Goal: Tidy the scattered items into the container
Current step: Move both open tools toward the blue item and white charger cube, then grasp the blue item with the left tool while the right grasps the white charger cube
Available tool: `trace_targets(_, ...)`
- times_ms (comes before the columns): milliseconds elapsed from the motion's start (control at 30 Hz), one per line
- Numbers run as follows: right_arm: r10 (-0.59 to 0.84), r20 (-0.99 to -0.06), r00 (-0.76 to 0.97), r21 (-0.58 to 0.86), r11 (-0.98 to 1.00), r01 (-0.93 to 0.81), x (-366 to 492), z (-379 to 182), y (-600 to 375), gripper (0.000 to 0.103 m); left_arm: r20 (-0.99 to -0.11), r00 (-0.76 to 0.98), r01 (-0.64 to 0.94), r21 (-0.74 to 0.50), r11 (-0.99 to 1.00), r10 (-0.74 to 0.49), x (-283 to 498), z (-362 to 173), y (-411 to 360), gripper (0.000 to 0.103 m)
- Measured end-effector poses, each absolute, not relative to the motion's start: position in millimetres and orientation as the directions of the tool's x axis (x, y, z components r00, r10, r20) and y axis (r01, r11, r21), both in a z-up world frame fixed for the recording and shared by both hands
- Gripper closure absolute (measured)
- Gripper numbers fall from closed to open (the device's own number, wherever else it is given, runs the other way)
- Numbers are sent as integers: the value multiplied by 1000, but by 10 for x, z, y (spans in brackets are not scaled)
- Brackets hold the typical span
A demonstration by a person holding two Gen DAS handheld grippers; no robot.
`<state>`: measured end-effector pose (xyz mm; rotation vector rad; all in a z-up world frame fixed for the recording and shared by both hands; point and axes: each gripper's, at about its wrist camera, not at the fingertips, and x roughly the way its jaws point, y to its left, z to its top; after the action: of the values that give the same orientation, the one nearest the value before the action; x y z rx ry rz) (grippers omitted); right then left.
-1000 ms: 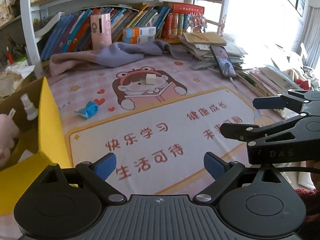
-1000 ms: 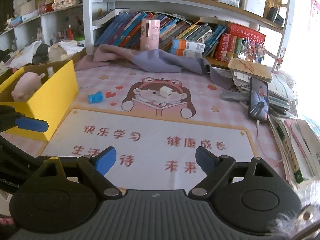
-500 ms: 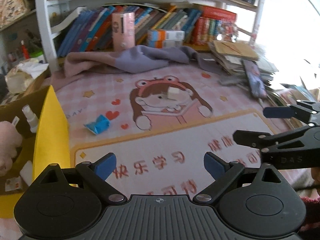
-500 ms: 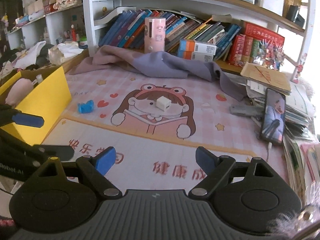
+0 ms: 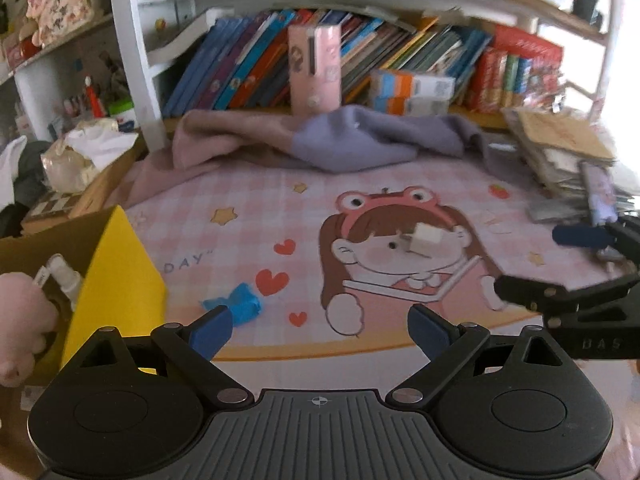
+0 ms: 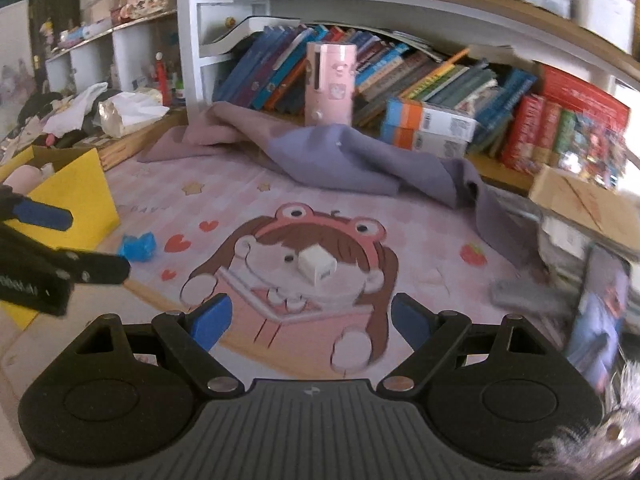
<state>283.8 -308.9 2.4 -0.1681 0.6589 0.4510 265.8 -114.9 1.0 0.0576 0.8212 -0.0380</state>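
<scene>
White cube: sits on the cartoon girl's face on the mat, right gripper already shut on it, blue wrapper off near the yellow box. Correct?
Not quite. The right gripper is open and empty; the white cube lies untouched on the mat ahead of its fingers, as the right wrist view shows. The blue wrapper does lie near the yellow box.

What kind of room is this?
Probably a child's bedroom or study corner at home: packed bookshelves, a pink cartoon desk mat and a crumpled cloth in front of the books suggest it.
</scene>
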Motion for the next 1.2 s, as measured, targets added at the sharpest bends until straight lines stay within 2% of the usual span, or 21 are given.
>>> trace_targets(267, 370, -642, 671, -40, 858, -512, 3432, -335, -2878, 21, -739, 668, -73, 51, 996, 87, 3033, -317, -1087, 8)
trace_targets(333, 383, -641, 665, -41, 848, -528, 3510, -423, -2834, 25, -741, 659, -117, 67, 991, 128, 3115, -393, -1026, 8)
trace_targets(500, 403, -632, 662, -62, 826, -561, 3636, -577, -2748, 32, -761, 625, -214, 49, 976, 175, 3261, -542, -825, 18)
trace_targets(667, 419, -633, 651, -48, 818, -574, 3720, -685, -2726, 35, -781, 594, -291, 16, 956, 194, 3341, -681, -700, 21)
trace_targets(800, 426, -624, 655, -45, 818, -574, 3753, -740, -2727, 35, -788, 582, -318, 10, 948, 203, 3394, -750, -649, 32)
trace_targets(933, 425, -621, 658, -40, 822, -568, 3792, -793, -2738, 37, -778, 591, -322, 18, 947, 216, 3419, -767, -645, 37)
trace_targets(1000, 427, -621, 657, -35, 823, -568, 3809, -822, -2737, 38, -774, 595, -322, 19, 947, 218, 3418, -767, -646, 47)
trace_targets(1067, 433, -619, 655, -28, 822, -569, 3822, -848, -2734, 41, -771, 599, -317, 19, 948, 216, 3402, -757, -652, 57)
trace_targets(1167, 450, -606, 656, -9, 821, -571, 3824, -871, -2735, 48, -773, 601, -300, 18, 954, 203, 3378, -740, -661, 61)
trace_targets(1200, 455, -603, 655, -4, 820, -573, 3825, -873, -2733, 54, -773, 602, -293, 19, 956, 200, 3373, -734, -666, 62)
